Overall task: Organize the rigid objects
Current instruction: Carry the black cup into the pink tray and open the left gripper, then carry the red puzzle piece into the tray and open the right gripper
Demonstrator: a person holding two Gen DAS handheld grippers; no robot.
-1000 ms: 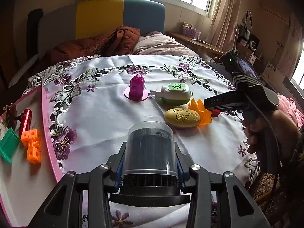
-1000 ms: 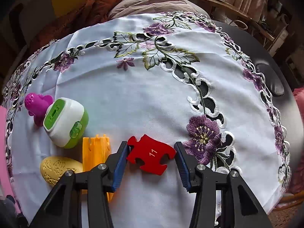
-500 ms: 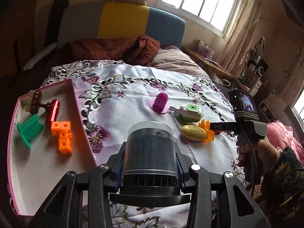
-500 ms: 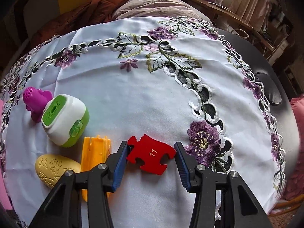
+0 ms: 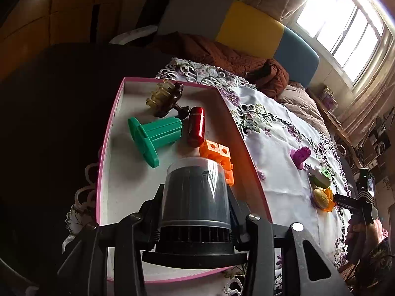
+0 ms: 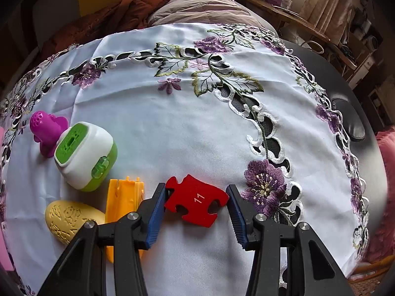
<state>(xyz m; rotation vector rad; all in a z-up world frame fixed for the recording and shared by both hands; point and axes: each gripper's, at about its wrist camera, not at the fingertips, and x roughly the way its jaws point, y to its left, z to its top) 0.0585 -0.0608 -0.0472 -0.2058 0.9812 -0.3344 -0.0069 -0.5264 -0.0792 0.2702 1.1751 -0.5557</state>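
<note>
A round dark table (image 6: 365, 162) wears a white embroidered floral tablecloth (image 6: 187, 123); on the cloth sit a pink-rimmed white tray (image 5: 112, 128), a purple perforated plastic toy (image 6: 47, 129), a green-and-white plug-in device (image 6: 85, 156), a yellow embossed oval (image 6: 70, 218), an orange plastic piece (image 6: 123, 197) and a red jigsaw piece (image 6: 196, 201).

In the left wrist view the pink-rimmed tray (image 5: 108, 133) has bare white floor along its left side and in its lower left; the upper and middle part is crowded by a green spool (image 5: 154, 137), a red cylinder (image 5: 196, 125), a brown flower-shaped piece (image 5: 167, 98) and orange cubes (image 5: 219, 154). In the right wrist view the cloth-covered table (image 6: 197, 128) lies bare across the centre and upper right. The lower left is blocked by a green-white box (image 6: 85, 155), a magenta piece (image 6: 48, 130), a yellow oval (image 6: 71, 218) and an orange block (image 6: 123, 204), set close together
</note>
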